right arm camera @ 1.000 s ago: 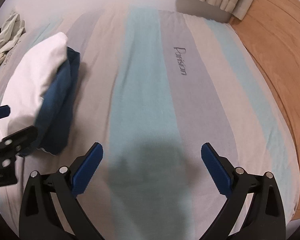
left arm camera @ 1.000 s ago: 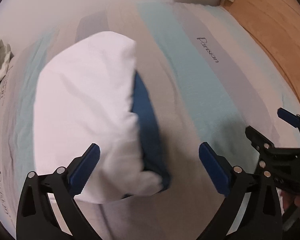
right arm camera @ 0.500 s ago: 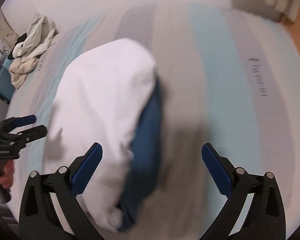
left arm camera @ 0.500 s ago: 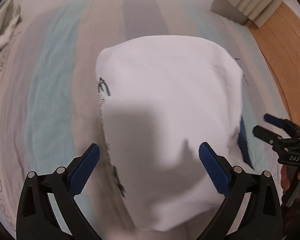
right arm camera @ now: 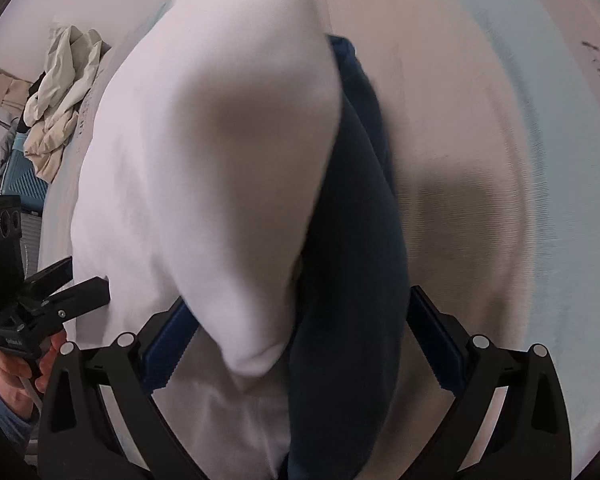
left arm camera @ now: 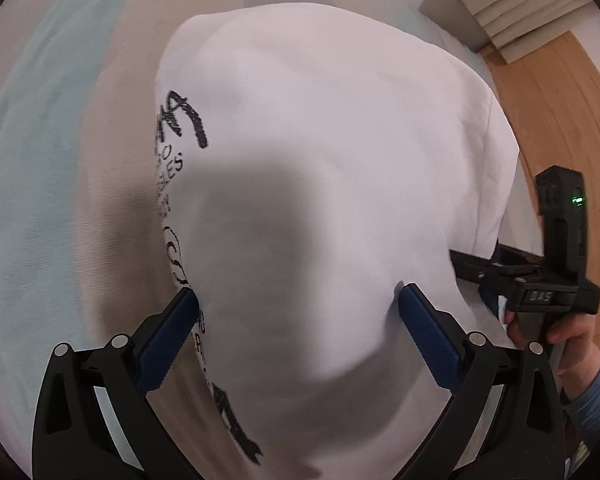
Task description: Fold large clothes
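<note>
Left wrist view: The white garment point(left arm camera: 320, 184), folded into a thick soft bundle, lies on the striped bed cover point(left arm camera: 40, 168). The left gripper point(left arm camera: 298, 322) is set wide, its blue ribbed fingers point(left arm camera: 168, 336) straddling the near edge, nothing pinched yet. Black print runs along the bundle's left fold. The right gripper point(left arm camera: 516, 276) is seen at the bundle's right edge. Judgement: both sides should be taken low, under all layers, so the fold stays stacked.

Right wrist view: The right gripper point(right arm camera: 300, 334) is also spread wide, fingers point(right arm camera: 436, 344) flanking the white garment point(right arm camera: 204, 168) and a dark blue layer point(right arm camera: 352, 240) beside and beneath it; contact cannot be told. Cloth looks thick, matte, knit-like, rounded at the folds. The blue layer could slip out if only the white is caught. A crumpled beige pile point(right arm camera: 60, 96) lies well apart, at the bed's far side. The left gripper point(right arm camera: 60, 292) sits at the bundle's left edge.
</note>
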A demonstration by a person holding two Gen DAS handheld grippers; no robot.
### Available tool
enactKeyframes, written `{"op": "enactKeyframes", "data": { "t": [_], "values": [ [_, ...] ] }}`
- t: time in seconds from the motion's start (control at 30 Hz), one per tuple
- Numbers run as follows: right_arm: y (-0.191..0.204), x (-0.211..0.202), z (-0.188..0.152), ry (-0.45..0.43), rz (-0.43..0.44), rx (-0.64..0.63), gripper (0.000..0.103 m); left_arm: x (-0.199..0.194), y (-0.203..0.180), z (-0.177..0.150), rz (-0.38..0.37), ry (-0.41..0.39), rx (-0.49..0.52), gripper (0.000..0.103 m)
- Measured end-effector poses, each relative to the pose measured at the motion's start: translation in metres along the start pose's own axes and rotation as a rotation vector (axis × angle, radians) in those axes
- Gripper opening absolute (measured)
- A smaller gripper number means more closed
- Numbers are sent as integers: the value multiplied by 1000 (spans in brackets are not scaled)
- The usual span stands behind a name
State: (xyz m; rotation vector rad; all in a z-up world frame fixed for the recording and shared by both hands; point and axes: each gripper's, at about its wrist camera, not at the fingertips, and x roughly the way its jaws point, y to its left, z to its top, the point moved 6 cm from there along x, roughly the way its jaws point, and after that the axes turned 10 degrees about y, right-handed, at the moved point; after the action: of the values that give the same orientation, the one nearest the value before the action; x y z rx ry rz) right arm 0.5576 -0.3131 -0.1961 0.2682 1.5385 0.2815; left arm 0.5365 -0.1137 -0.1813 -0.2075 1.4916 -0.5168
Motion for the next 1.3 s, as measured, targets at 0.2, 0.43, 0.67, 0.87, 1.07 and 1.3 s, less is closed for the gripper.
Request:
{"op": "enactKeyframes", "data": {
  "t": [0.2,0.43,0.67,0.87,1.07,1.3],
  "values": [
    [9,20,0,1,1,-32,82,3,6,-3,39,-28,19,86],
    [29,25,-6,-8,-41,-122,39,-2,18,-24,74,-51,5,55],
    [48,20,-18,-82,-174,-188,26,-9,17,-35,147,-82,44,45],
    [51,20,-23,-93,-186,-185,25,-10,20,-40,177,-91,53,44],
    [71,16,-29,-127,-180,-182,22,-24,5,-41,209,-118,80,32],
    [72,-21,-50,-184,-136,-170,19,-64,-45,-50,241,-150,149,26]
  ]
}}
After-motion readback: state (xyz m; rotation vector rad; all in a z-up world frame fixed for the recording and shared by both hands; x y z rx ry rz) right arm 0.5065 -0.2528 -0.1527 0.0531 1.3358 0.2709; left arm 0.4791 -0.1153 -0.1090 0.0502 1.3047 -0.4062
